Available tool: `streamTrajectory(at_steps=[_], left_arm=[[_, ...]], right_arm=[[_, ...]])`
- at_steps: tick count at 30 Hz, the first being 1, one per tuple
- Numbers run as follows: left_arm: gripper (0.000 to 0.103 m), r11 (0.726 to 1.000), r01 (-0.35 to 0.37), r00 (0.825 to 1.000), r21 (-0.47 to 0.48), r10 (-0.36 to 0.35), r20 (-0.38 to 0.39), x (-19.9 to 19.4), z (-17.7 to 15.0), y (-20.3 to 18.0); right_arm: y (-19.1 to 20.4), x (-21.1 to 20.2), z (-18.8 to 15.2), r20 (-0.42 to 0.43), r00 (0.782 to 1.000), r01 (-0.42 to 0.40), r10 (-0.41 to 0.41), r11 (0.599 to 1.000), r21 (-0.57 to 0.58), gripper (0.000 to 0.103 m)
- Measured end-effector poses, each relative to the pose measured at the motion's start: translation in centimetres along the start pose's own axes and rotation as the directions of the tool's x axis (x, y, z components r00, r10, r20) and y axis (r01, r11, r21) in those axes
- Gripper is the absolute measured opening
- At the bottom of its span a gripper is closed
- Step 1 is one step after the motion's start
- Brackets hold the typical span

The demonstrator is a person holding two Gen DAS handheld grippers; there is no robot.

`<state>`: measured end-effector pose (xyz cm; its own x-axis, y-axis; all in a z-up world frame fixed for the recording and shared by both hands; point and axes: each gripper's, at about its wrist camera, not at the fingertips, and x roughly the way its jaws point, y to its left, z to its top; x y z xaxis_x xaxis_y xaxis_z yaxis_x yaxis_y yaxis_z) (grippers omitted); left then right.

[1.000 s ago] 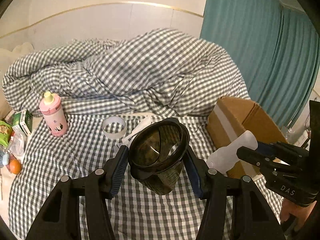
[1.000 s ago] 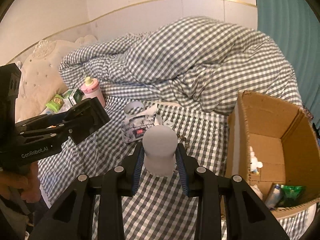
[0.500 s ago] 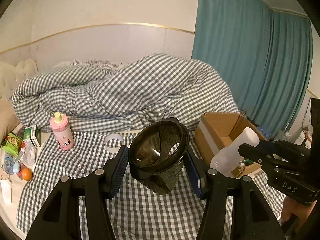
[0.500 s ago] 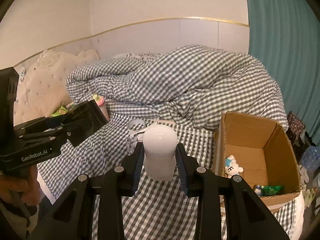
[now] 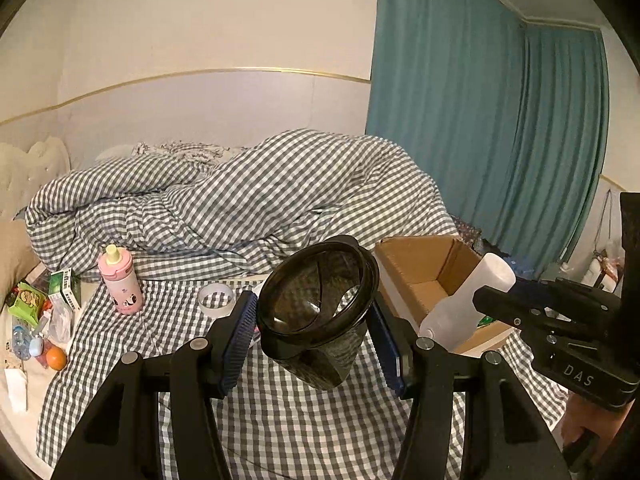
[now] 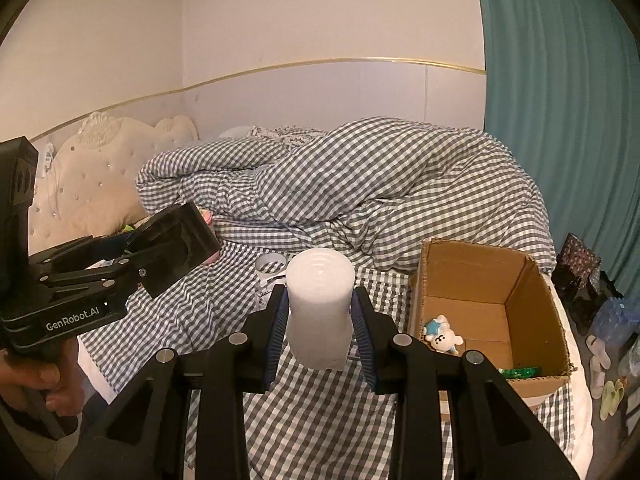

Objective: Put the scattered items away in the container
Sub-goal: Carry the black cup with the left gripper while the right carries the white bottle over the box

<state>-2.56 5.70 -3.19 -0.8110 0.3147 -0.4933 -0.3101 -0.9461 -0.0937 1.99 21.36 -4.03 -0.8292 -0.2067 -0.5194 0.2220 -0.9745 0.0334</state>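
- While the cardboard box [image 6: 492,280] stands open on the checked bed sheet [image 5: 280,420], a white plush toy [image 6: 442,336] and a green packet [image 6: 520,372] lie inside it.
- Left gripper [image 5: 316,334] pinches a dark see-through cup [image 5: 316,312], lifted above the sheet, just left of the box.
- Right gripper [image 6: 318,320] squeezes a white plastic bottle [image 6: 320,304] from both sides, also in the air, near the box's left wall.
- On the sheet lie a tape roll [image 5: 216,299] and a pink baby bottle [image 5: 120,284], which stands upright.
- Further left, at the bed edge, are a green carton [image 5: 64,286], a snack bag [image 5: 28,300] and an orange ball [image 5: 56,358].
- Behind everything the rumpled checked duvet [image 5: 240,200] is heaped, with the teal curtain [image 5: 480,120] on the right.
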Motion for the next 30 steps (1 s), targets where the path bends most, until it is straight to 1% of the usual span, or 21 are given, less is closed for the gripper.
streamTrajectory(at_steps=[9, 16, 24, 30], left_arm=[[0.057, 1.000, 0.028, 1.000, 0.009, -0.028, 0.005, 0.3, 0.4, -1.8], [0.057, 0.998, 0.059, 0.998, 0.023, -0.059, 0.004, 1.0, 0.9, -4.1], [0.057, 0.993, 0.105, 0.994, 0.047, -0.105, -0.002, 2.9, 1.8, -7.5], [0.057, 0.990, 0.124, 0.992, 0.066, -0.124, -0.006, 4.3, 2.2, -10.0]], right_arm=[[-1.5, -1.9, 0.1, 0.021, 0.999, 0.041, -0.041, 0.999, 0.013, 0.032], [-3.6, -3.1, -0.1, 0.030, 0.996, 0.078, -0.079, 0.996, 0.034, 0.032], [-6.8, -4.6, 0.0, 0.040, 0.987, 0.149, -0.153, 0.986, 0.072, 0.032], [-9.4, -5.6, -0.2, 0.040, 0.979, 0.197, -0.202, 0.975, 0.100, 0.032]])
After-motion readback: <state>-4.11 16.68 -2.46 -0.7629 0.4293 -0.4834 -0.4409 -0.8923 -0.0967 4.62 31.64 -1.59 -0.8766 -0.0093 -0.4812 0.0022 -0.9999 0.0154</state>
